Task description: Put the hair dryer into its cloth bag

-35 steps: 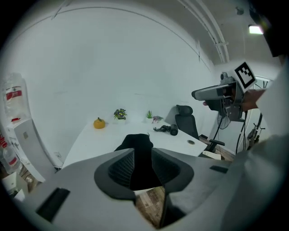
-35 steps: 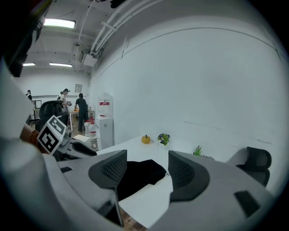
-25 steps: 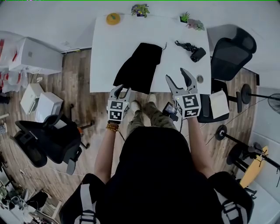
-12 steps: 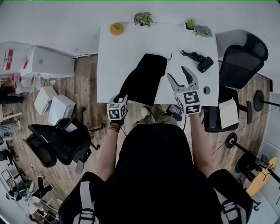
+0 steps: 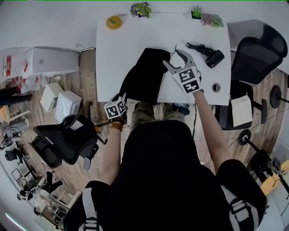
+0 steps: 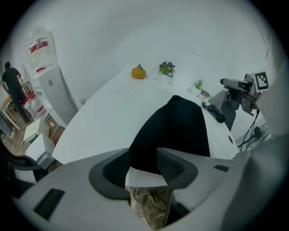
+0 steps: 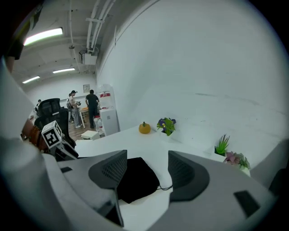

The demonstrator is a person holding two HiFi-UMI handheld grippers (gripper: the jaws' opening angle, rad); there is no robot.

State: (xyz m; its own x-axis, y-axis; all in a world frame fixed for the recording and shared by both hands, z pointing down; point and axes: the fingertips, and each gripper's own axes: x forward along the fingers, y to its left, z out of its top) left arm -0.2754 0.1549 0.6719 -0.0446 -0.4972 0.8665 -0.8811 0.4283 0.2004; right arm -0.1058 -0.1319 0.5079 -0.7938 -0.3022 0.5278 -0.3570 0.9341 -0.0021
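You are setting up the first grasp. Your left gripper [image 5: 121,98], jaws just opening with nothing clamped, is hanging just short of the cloth bag [image 5: 144,74]. Your right gripper [image 5: 173,60], jaws apart and empty, is hovering beside the bag's far end. The hair dryer [image 5: 212,57] is lying off to its right, so reach there next.

The surface [image 5: 113,58] is bare along its left edge and far middle. The cloth bag [image 5: 144,74] covers the near-edge centre. The hair dryer [image 5: 214,58] lies by the right edge. Plants [image 5: 141,9] line the far edge.

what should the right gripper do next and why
Probably lower the right gripper onto the drawstring end of the cloth bag and close there. Its jaws stand open and empty over that end, the bag lies flat, and the hair dryer lies untouched on the table to the right.
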